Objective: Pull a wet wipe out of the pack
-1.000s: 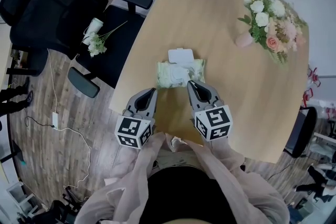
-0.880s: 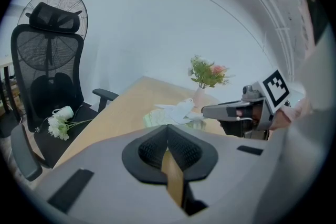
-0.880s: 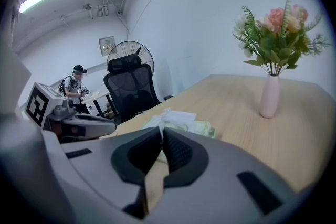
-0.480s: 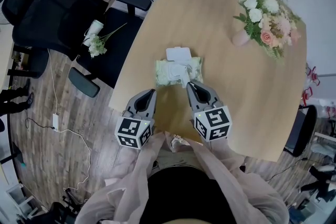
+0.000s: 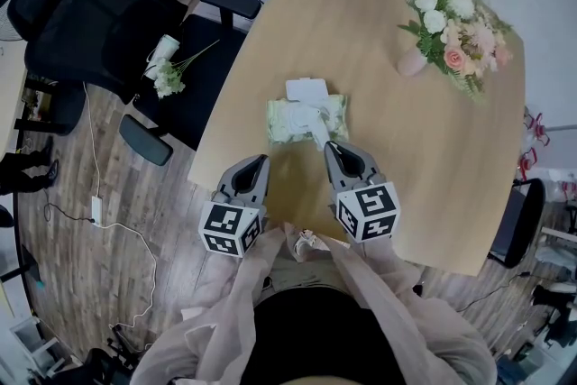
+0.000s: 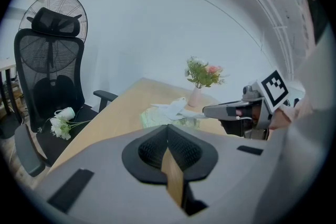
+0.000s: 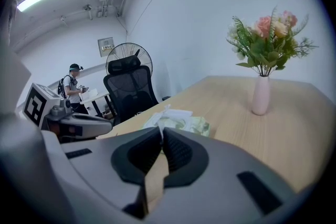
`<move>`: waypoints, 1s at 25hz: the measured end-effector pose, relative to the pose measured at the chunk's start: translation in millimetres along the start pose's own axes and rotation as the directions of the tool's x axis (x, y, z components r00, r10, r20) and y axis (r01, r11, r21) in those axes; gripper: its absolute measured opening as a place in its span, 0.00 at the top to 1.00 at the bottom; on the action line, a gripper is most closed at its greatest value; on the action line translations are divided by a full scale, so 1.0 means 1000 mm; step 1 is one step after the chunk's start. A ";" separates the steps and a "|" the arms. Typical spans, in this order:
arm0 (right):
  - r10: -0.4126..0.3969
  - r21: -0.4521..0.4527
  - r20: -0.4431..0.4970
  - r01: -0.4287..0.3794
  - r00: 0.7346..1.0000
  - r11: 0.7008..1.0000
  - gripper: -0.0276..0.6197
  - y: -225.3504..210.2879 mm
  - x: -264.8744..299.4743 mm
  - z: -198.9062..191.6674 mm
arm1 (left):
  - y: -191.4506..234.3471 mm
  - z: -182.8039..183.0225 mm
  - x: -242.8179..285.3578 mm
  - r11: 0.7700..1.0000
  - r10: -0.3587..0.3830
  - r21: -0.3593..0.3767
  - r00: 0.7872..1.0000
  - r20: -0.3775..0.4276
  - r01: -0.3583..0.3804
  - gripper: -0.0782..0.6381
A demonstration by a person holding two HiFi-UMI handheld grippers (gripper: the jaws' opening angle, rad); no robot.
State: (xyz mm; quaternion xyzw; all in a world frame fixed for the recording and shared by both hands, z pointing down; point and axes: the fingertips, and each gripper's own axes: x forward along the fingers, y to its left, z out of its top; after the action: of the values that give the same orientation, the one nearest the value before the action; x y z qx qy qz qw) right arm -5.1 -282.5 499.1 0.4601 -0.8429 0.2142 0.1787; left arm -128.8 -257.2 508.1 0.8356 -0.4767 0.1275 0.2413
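Note:
A pale green wet wipe pack (image 5: 288, 122) lies on the wooden table (image 5: 361, 22) with its white lid (image 5: 306, 89) flipped open on the far side. A white wipe (image 5: 317, 130) stretches from the pack's opening to my right gripper (image 5: 331, 146), which is shut on its end. The right gripper view shows the wipe (image 7: 159, 124) coming out between the closed jaws, with the pack (image 7: 186, 124) just beyond. My left gripper (image 5: 257, 160) hovers at the table's near edge, left of the pack, shut and holding nothing. In the left gripper view the wipe (image 6: 176, 108) rises off the pack.
A pink vase of flowers (image 5: 448, 39) stands at the table's far right. A black office chair (image 5: 99, 13) stands left of the table, and a bundle of white flowers (image 5: 164, 68) rests on the seat of a second one. Cables trail over the wooden floor (image 5: 90, 221).
The white wipe now shows stretched between the pack's opening and the right jaws; a second ago those jaws were at the pack. The left gripper has stayed put.

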 end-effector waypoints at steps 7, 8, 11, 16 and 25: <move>-0.012 -0.002 0.004 0.012 1.000 1.000 0.94 0.002 -0.007 -0.003 | -0.002 -0.002 -0.006 1.000 0.000 0.009 1.000 0.003 0.000 0.87; -0.013 -0.002 0.004 0.013 1.000 1.000 0.94 0.002 -0.008 -0.003 | -0.003 -0.002 -0.007 1.000 0.001 0.010 1.000 0.004 -0.001 0.87; -0.017 -0.002 0.008 0.017 1.000 1.000 0.94 0.003 -0.011 -0.004 | -0.004 -0.004 -0.011 1.000 0.001 0.011 1.000 0.006 -0.001 0.87; -0.020 -0.003 0.011 0.020 1.000 1.000 0.94 0.006 -0.015 -0.005 | -0.005 -0.004 -0.016 1.000 0.003 0.015 1.000 0.008 -0.003 0.87; -0.019 -0.007 0.016 0.019 1.000 1.000 0.94 0.009 -0.027 -0.009 | -0.014 -0.008 -0.025 1.000 0.008 0.025 1.000 0.016 -0.008 0.87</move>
State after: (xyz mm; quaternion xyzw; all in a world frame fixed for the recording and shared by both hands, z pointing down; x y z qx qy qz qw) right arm 1.6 -254.3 491.9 0.4689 -0.8408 0.2057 0.1756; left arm -129.5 -229.1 500.1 0.8376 -0.4804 0.1277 0.2267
